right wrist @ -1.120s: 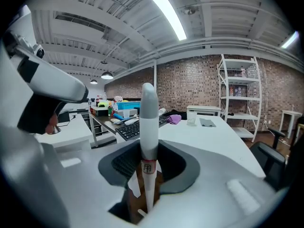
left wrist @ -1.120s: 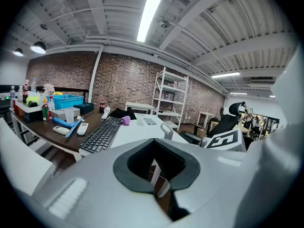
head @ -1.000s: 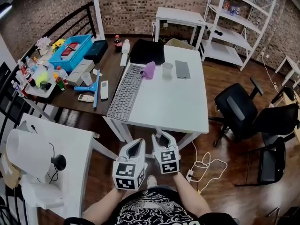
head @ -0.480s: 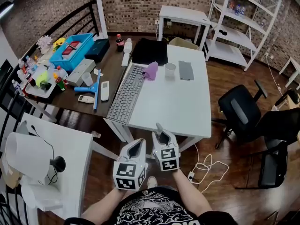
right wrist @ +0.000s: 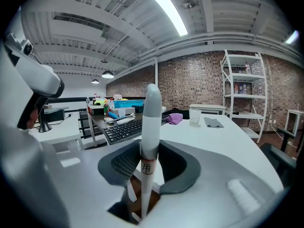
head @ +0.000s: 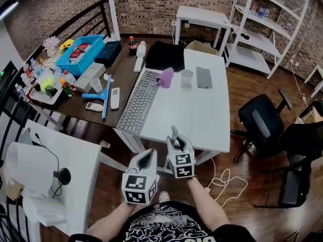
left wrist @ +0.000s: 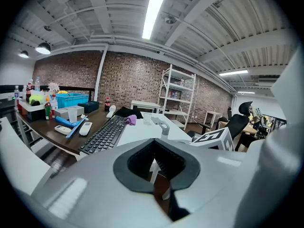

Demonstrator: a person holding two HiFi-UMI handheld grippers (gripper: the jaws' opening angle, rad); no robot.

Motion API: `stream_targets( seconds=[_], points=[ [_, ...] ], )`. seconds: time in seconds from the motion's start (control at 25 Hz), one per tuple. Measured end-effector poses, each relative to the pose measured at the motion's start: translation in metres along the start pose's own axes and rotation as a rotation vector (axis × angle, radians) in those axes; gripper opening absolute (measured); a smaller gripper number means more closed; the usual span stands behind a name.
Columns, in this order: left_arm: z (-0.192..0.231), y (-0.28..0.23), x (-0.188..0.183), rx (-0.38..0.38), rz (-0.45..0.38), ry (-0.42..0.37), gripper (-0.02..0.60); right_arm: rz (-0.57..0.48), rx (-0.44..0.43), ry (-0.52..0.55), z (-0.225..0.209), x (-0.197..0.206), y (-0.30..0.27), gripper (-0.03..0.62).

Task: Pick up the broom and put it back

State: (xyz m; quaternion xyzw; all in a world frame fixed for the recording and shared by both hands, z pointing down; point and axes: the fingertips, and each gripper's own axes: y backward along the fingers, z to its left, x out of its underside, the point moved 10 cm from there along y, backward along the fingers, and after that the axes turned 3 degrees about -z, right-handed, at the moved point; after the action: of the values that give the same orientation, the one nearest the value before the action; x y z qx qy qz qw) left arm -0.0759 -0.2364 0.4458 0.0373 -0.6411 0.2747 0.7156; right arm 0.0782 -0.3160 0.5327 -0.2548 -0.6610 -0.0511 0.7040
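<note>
At 6 o'clock in the head view, closest to the person, the left gripper (head: 150, 153) has its jaws clenched together with nothing between them. Just to its right, the right gripper (head: 175, 141) is gripping the slim, pale grey, round-tipped broom handle (right wrist: 151, 118). The handle stands upright through the jaws and carries a small printed label low down. Its tip pokes up above the gripper, and the brush end below cannot be seen. At 4 o'clock a white cable (head: 224, 179) lies looped on the wooden floor.

At 8 o'clock a white desk (head: 83, 160) carries a white lamp shade (head: 28, 166). Straight ahead at 12 o'clock stands the large white rectangular table (head: 197, 115), with a long grey keyboard (head: 135, 102) along its left edge. Farther back on it are a purple crumpled cloth (head: 165, 76), a clear plastic cup (head: 187, 77), a flat grey pad (head: 204, 77) and a black bag (head: 165, 56).

At 10 o'clock the dark brown table (head: 123, 74) touches the white one. It holds a blue long-handled T-shaped tool (head: 103, 96), a white remote (head: 114, 98) and a blue plastic bin (head: 81, 54). A black office chair (head: 265, 125) sits at 3 o'clock, and white metal shelving (head: 262, 29) stands against the brick wall at 1 o'clock.
</note>
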Motion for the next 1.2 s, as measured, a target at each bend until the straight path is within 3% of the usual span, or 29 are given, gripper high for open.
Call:
stream_targets(
  seconds=[0.68, 1.2],
  points=[
    [0.002, 0.001, -0.003, -0.007, -0.003, -0.010, 0.005, -0.005, -0.021, 0.030, 0.000, -0.008, -0.006, 0.133],
    [0.006, 0.057, 0.007, -0.003, 0.003, -0.013, 0.005, -0.023, 0.019, -0.004, 0.038, -0.010, 0.038, 0.133]
  ],
)
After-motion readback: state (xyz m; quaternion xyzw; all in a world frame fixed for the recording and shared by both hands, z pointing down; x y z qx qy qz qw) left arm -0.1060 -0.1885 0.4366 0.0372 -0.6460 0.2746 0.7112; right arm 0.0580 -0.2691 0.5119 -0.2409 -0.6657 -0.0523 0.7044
